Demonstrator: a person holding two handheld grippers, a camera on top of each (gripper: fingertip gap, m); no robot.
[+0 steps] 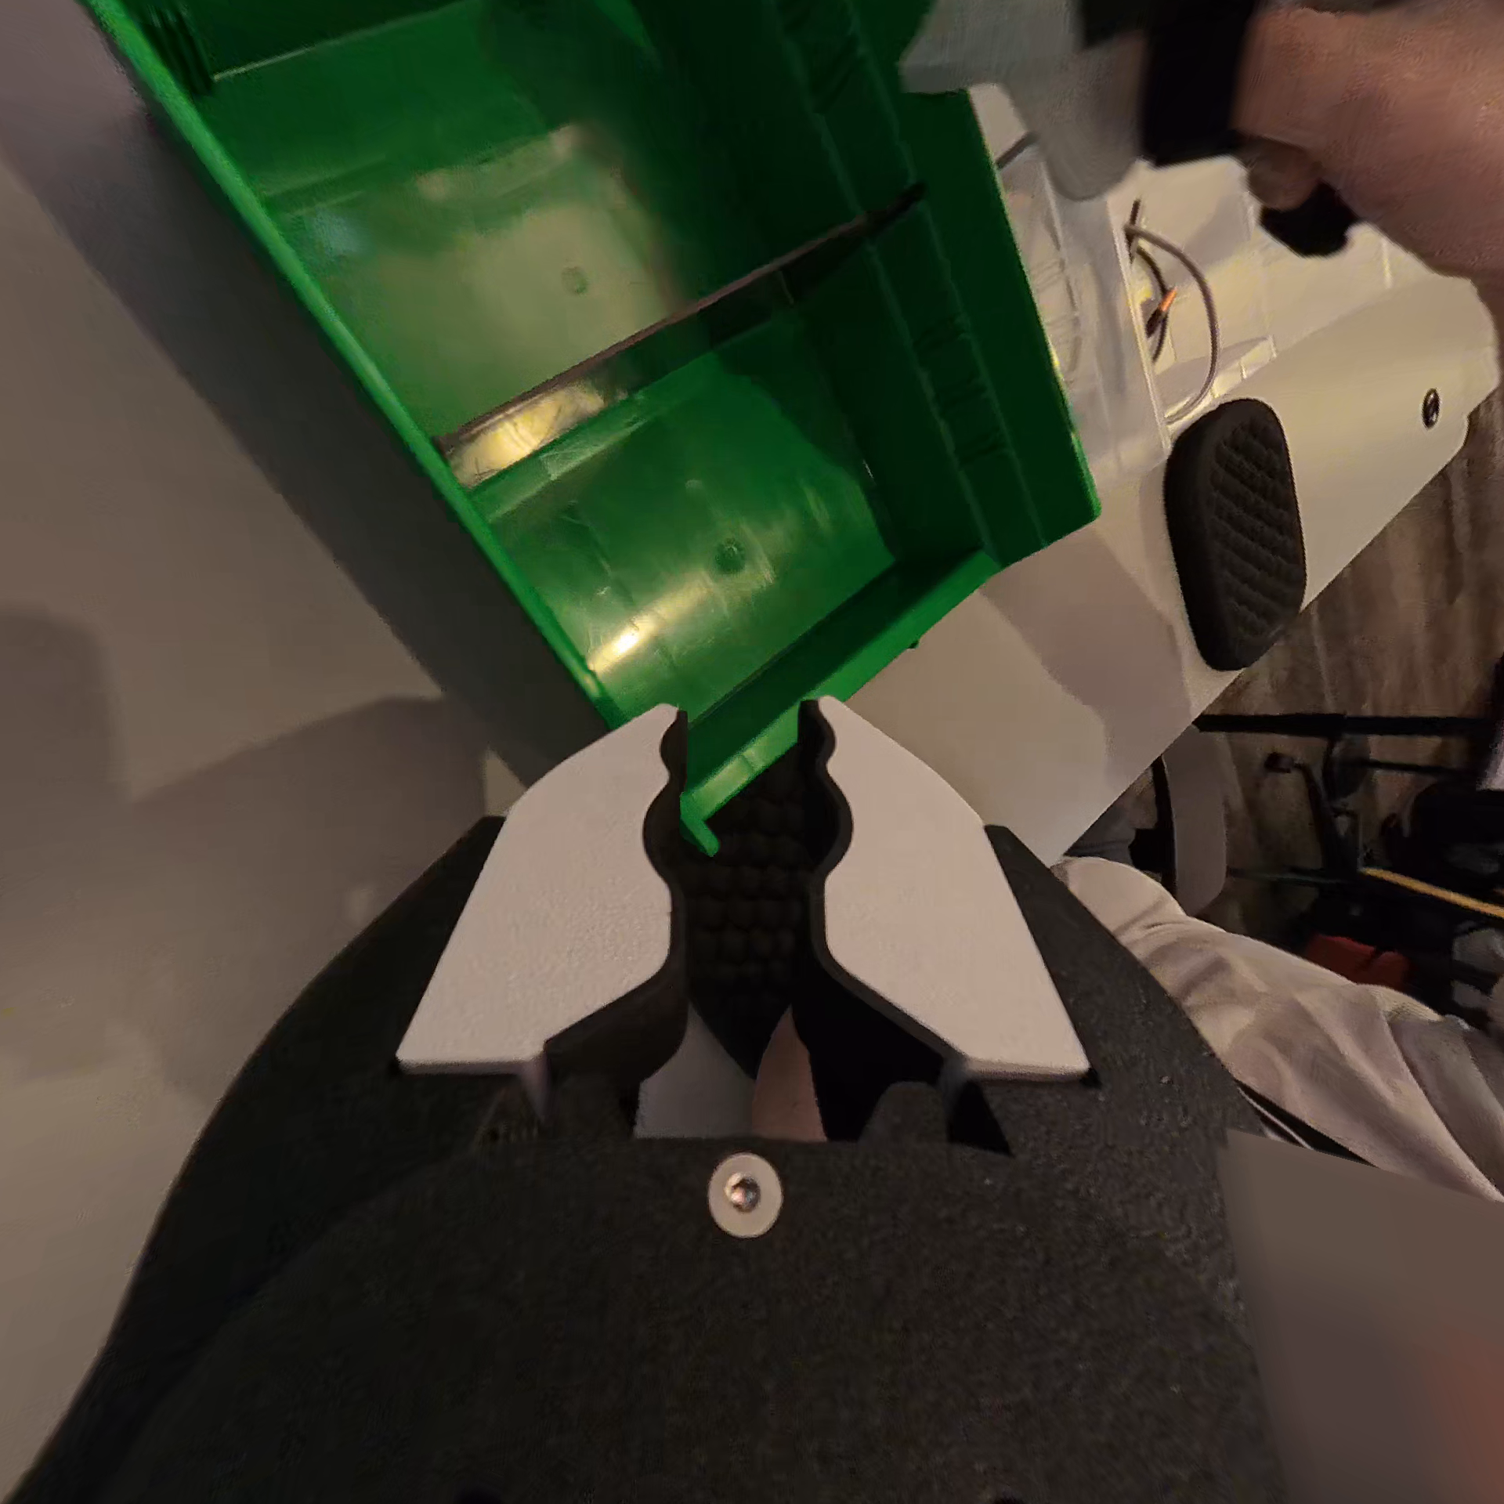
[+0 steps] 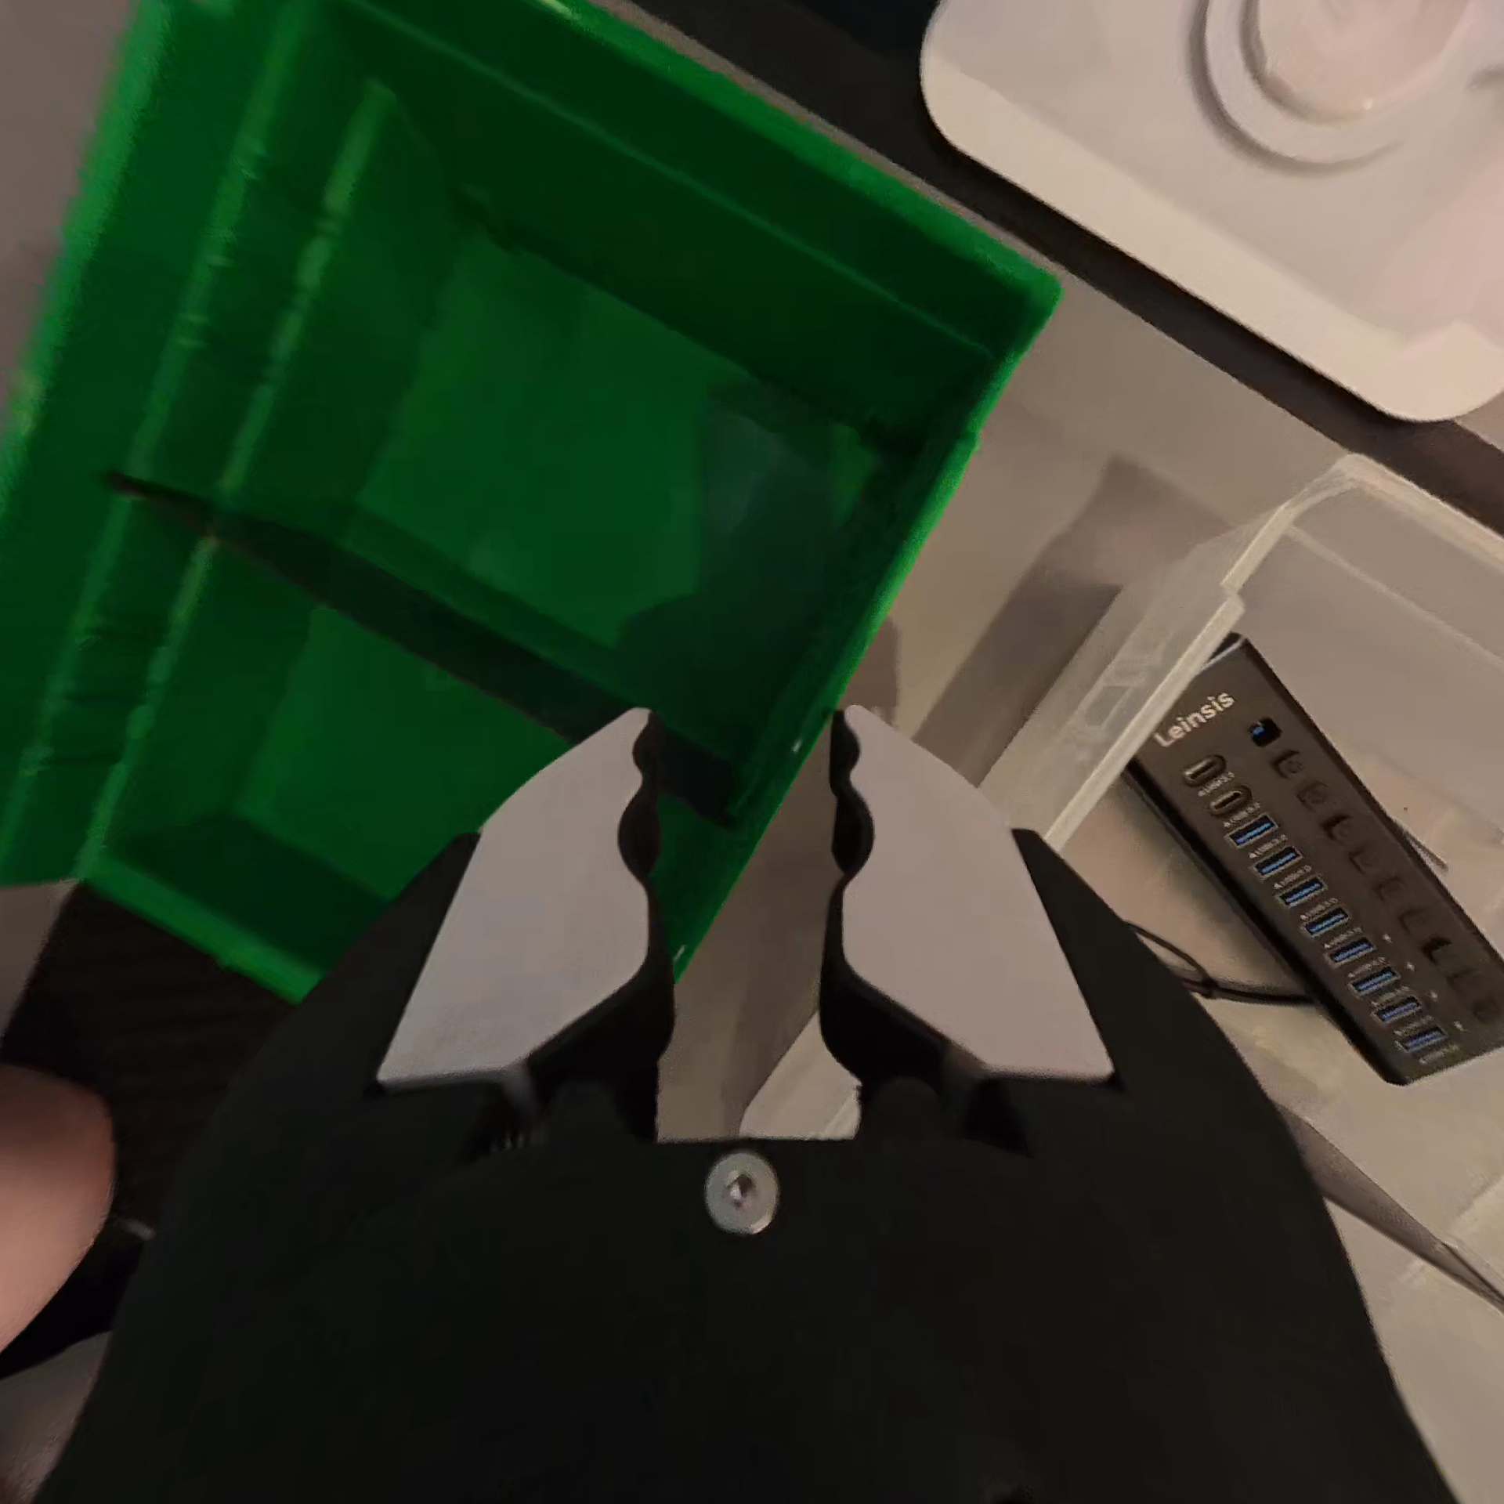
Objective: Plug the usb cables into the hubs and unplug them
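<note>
At the bottom centre of my left wrist view, my left gripper (image 1: 742,773) is nearly closed, pinching just the corner lip of the green plastic divided bin (image 1: 651,391), which hangs tilted up across the upper left of the frame. That's a sketchy hold: I reckon a thin rim in rubbery pads could swivel or slip out, especially as both views are smeared with blur.

In the right wrist view, my right gripper (image 2: 741,814) sits partly open, holding nothing I can see, its left finger overlapping the bin's right edge; can't tell if it touches.

The black multi-port USB hub (image 2: 1318,887) sits in a clear plastic container (image 2: 1180,643) at the right. No USB cables visible, so I'd say plugging hasn't started.
</note>
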